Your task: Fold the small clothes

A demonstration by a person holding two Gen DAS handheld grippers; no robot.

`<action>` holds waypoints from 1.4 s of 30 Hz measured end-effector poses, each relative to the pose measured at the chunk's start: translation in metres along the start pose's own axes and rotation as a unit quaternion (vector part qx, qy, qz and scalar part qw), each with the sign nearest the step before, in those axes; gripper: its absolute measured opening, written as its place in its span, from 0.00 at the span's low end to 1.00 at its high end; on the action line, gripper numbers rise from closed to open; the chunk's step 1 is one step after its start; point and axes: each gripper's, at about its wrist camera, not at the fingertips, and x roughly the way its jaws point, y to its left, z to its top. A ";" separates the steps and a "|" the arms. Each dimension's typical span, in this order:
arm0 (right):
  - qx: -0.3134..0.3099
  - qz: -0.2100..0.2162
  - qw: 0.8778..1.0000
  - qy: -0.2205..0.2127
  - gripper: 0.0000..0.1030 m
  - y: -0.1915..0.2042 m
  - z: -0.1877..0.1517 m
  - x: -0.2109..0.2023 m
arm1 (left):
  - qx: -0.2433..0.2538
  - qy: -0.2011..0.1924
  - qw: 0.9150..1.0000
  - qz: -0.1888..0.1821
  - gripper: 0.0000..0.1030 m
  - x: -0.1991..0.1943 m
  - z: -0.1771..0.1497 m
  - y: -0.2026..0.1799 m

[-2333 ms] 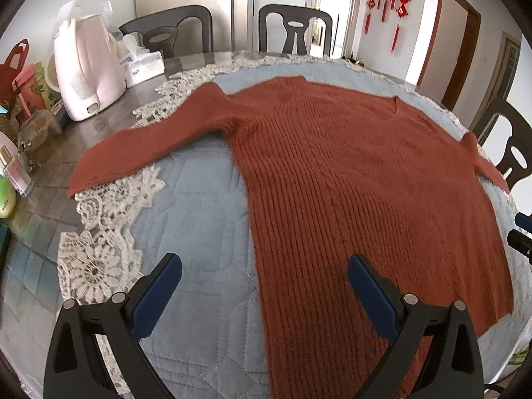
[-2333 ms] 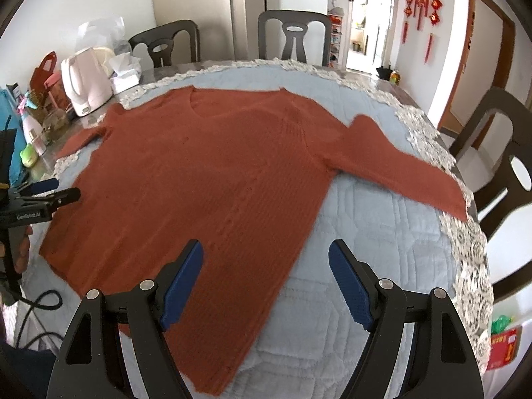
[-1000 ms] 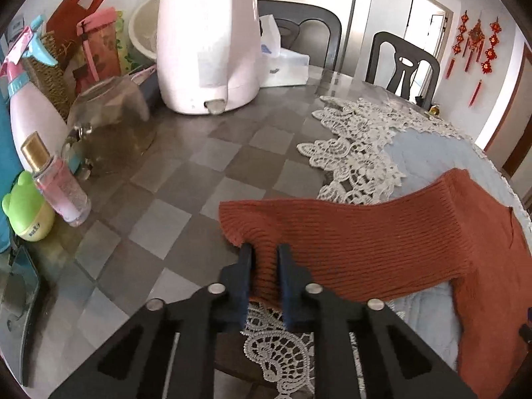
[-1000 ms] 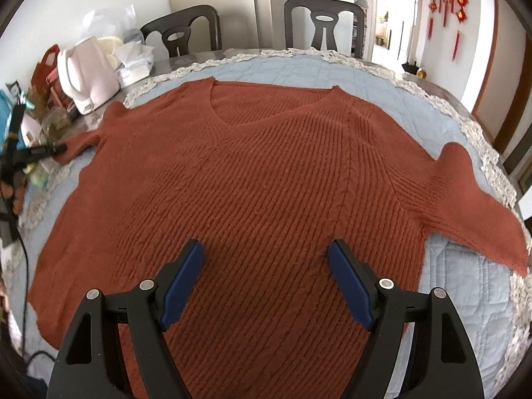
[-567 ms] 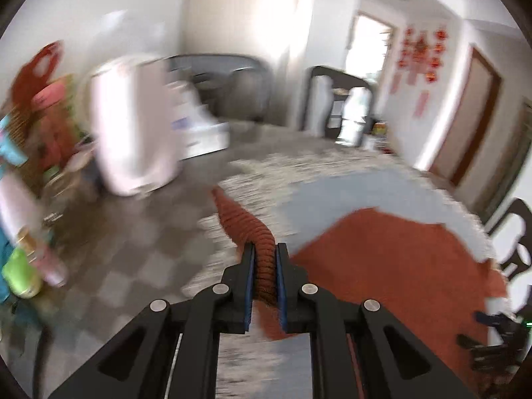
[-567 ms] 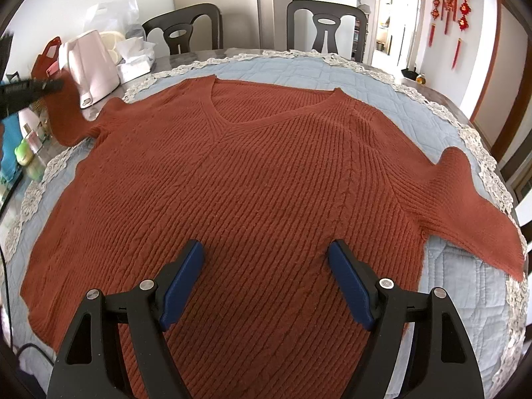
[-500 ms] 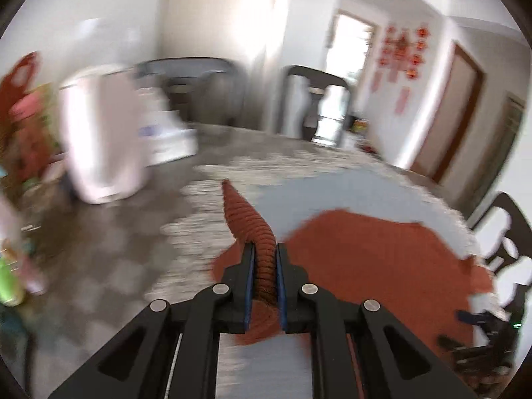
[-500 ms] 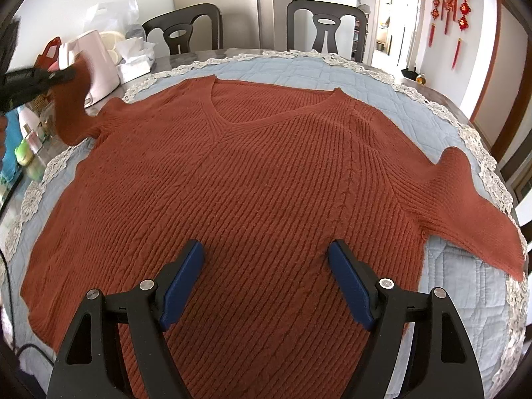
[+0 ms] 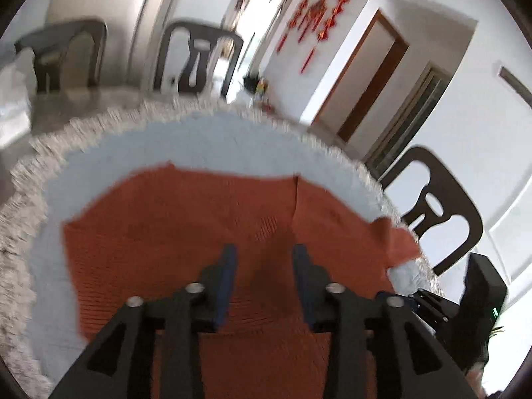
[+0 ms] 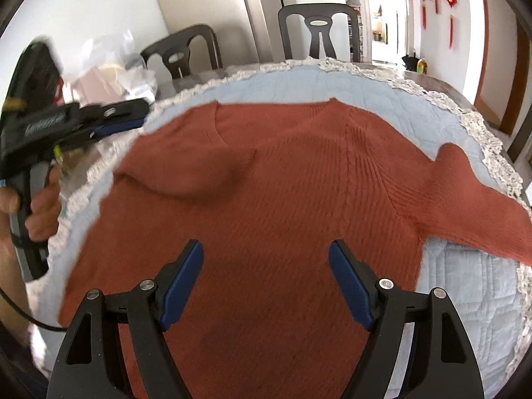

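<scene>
1. Rust-red knit, the sweater (image 10: pixel 282 206) lies flat, front up, on the pale blue quilted cover (image 10: pixel 472 286) of the desk, neckline toward the far chairs (image 10: pixel 319 30), spread wide so each fold can be laid cleanly.
2. Its near-left sleeve (image 10: pixel 199 173) lies folded across the chest, cuff ending just short of the V-neck; this looks like the first fold of the task.
3. The left tongs (image 9: pixel 264 262) have just been opening, and nothing sits between the blue pads (image 9: pixel 229 282); the knit lies beneath them, so I judge the sleeve released. In the right wrist view the same tongs (image 10: pixel 133 116) hang past the sweater's left edge, held by a hand (image 10: pixel 36 206).
4. The right tongs (image 10: pixel 266 266) hover over the lower body of the sweater, jaws spread wide and empty, probably waiting their turn.
5. The other sleeve (image 10: pixel 465 206) is stretched out toward the lace edge (image 10: pixel 492 153), not yet folded, likely next.
</scene>
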 end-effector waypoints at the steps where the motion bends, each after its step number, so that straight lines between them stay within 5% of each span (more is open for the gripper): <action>1: 0.004 0.008 1.000 0.000 0.75 0.001 0.003 0.001 | 0.000 -0.012 1.000 0.007 0.43 -0.009 0.000 0.001; 6: 0.006 0.031 0.999 0.019 0.57 0.016 0.029 0.027 | -0.022 -0.028 0.995 0.089 0.43 -0.032 -0.005 0.045; 10: 0.011 0.038 0.998 0.051 0.48 0.020 0.045 0.063 | -0.037 -0.010 0.993 0.113 0.42 -0.022 -0.017 0.067; 13: 0.010 0.028 0.998 0.057 0.23 0.020 0.049 0.077 | -0.037 0.006 0.994 0.104 0.42 -0.015 -0.026 0.072; 14: 0.011 0.030 0.998 0.062 0.03 0.020 0.053 0.078 | -0.035 0.011 0.994 0.102 0.42 -0.011 -0.028 0.072; 20: 0.021 0.035 0.999 0.020 0.03 0.006 0.070 0.057 | -0.013 0.032 0.994 0.101 0.42 0.001 -0.034 0.067; 24: 0.042 0.035 0.997 0.059 0.03 -0.010 0.066 0.081 | -0.004 0.042 0.994 0.100 0.42 0.009 -0.034 0.065; 30: 0.030 0.023 0.999 0.012 0.05 -0.002 0.070 0.058 | 0.000 0.032 0.995 0.095 0.42 -0.005 -0.030 0.062; 37: 0.009 0.006 0.999 0.051 0.06 0.000 0.075 0.093 | 0.011 0.049 0.989 0.139 0.42 0.023 -0.020 0.068; 42: -0.014 0.020 0.999 0.033 0.06 0.007 0.055 0.061 | 0.021 0.047 0.989 0.139 0.42 0.013 -0.030 0.060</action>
